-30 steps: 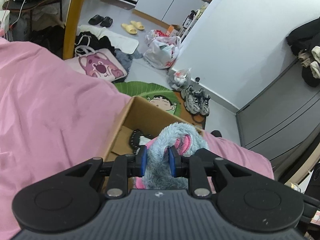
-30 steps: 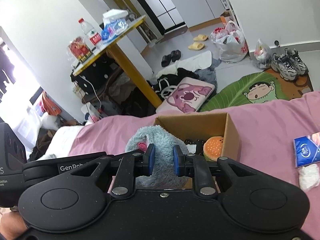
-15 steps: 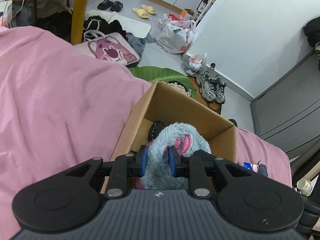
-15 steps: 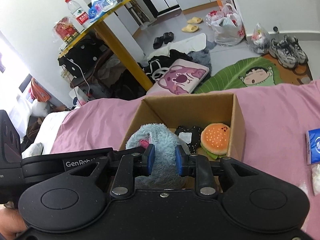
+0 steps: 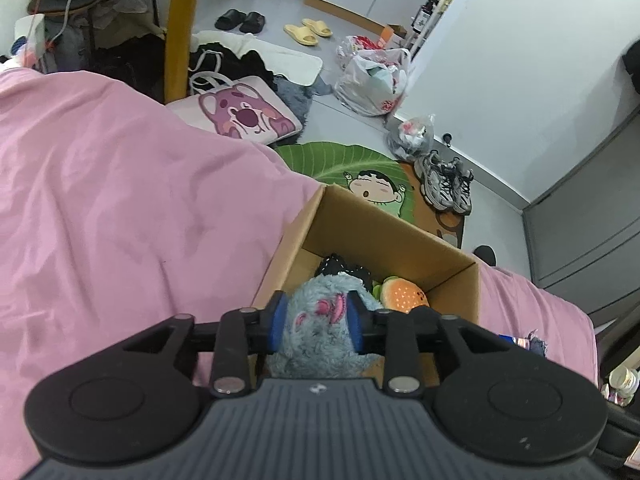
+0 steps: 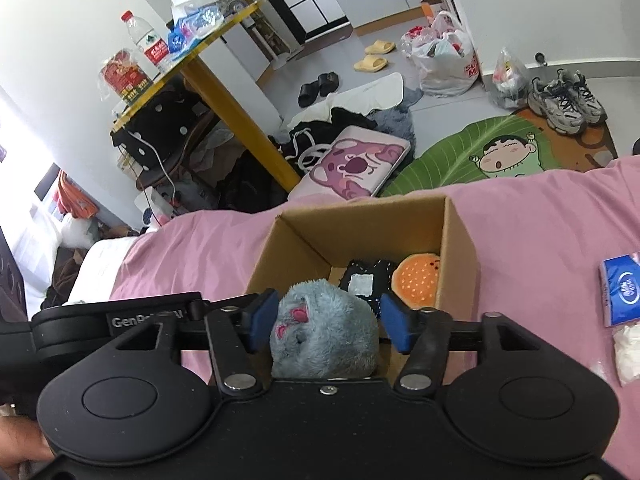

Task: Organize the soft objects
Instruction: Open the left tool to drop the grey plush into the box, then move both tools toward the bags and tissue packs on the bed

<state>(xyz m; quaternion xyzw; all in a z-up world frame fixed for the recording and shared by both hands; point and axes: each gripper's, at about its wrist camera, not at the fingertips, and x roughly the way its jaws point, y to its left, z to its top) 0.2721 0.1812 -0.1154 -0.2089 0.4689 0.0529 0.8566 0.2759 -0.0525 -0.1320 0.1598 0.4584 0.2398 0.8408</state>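
Left wrist view: we looked along the left gripper [image 5: 318,318], whose blue pads touched both sides of a fluffy blue-grey plush toy [image 5: 320,328] with pink ears; whether they still squeezed it we could not tell. The toy sat at the near edge of an open cardboard box [image 5: 384,232]. Deeper in the box lay a burger-shaped plush [image 5: 404,294] and a black soft item [image 5: 340,266]. The box rested on a wrinkled pink bedsheet [image 5: 120,200] that filled the left of the view. Beyond the bed we saw a grey floor with a green leaf-shaped rug [image 5: 340,160], a pink bear cushion [image 5: 240,114], grey sneakers [image 5: 446,184], yellow slippers [image 5: 308,31] and a full plastic bag [image 5: 374,80].

Right wrist view: the right gripper [image 6: 326,322] stood wide, its pads apart from the toy [image 6: 324,336] on each side. The box [image 6: 360,224] lay straight ahead on the sheet [image 6: 540,216]. A blue tissue pack [image 6: 622,294] lay on the sheet to the right. Across the room stood a yellow-legged table [image 6: 240,120] carrying a water bottle [image 6: 146,42], against a white wall.
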